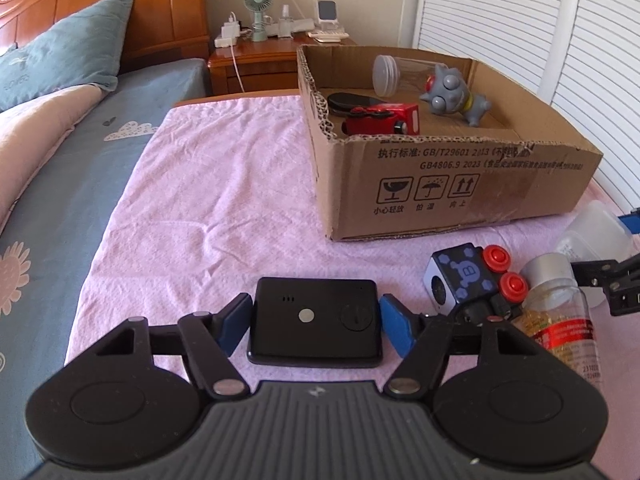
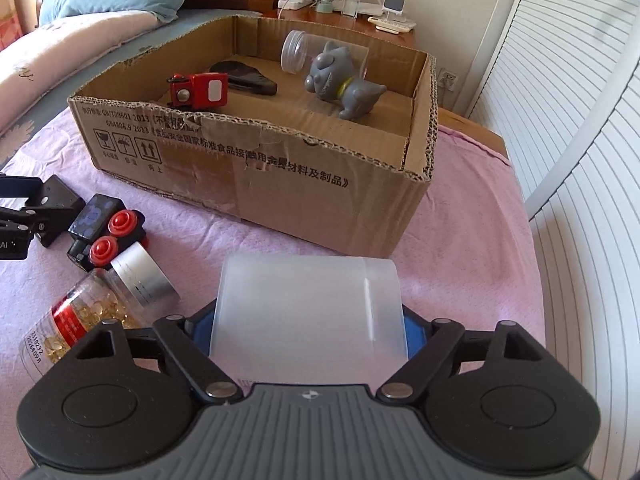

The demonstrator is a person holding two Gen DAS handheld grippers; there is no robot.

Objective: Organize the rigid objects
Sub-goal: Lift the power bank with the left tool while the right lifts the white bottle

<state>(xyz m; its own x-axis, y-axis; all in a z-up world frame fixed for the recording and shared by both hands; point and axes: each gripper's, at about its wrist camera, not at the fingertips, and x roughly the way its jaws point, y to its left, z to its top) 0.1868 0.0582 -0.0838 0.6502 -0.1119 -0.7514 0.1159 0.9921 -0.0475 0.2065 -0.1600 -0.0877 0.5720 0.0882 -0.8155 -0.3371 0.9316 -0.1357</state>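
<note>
My left gripper [image 1: 314,314] is shut on a flat black device [image 1: 320,336] that lies on the pink towel, its blue pads against both short sides. My right gripper [image 2: 308,330] is shut on a translucent plastic container [image 2: 308,304] lying on its side, and the blue pads show at either edge of it. Between the two grippers sit a cube toy with red buttons [image 1: 468,276] and a silver-capped pill bottle [image 2: 96,312]. Behind them stands an open cardboard box [image 2: 320,196] holding a red toy car [image 2: 200,90], a grey toy figure [image 2: 340,80], a clear jar [image 2: 296,54] and a black flat item [image 2: 248,76].
The pink towel [image 1: 224,200] covers the bed's foot. A blue sheet and pillows [image 1: 68,56] lie to the left. A wooden nightstand [image 1: 256,60] with a fan and chargers stands behind the box. White slatted doors [image 2: 580,160] close off the right side.
</note>
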